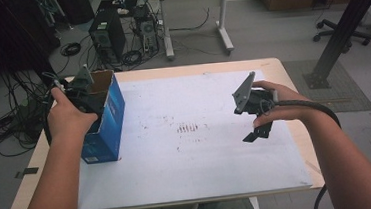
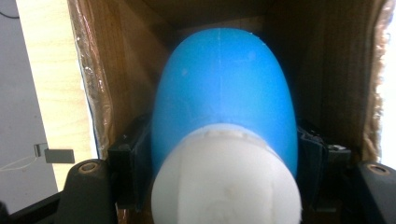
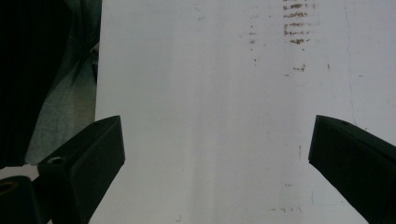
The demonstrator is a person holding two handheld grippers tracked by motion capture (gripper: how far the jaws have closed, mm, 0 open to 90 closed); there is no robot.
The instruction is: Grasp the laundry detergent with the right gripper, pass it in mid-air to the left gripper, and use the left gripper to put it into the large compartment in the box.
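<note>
Two tongs at work, one busy, one idle.

High view: left tongs (image 1: pixel 83 95) are sunk into the open top of a blue carton (image 1: pixel 108 121) standing at the left edge of the white sheet (image 1: pixel 198 168) on the table (image 1: pixel 281 72). Right tongs (image 1: pixel 256 124) hang above the sheet's right half, well apart from the carton, carrying nothing.

Left gripper view: a blue bottle with a white cap (image 2: pixel 224 126) sits between the jaws, cap toward the camera, body pointing down into the brown cardboard interior. Pads flank its sides at a narrow gap; whether they press or have just let go, I cannot tell.

Right gripper view: jaws spread wide over bare, stained sheet.

Judgement: the bottle is already inside the carton, so placing looks nearly done; what seems left is release and lifting the left tongs clear.
</note>
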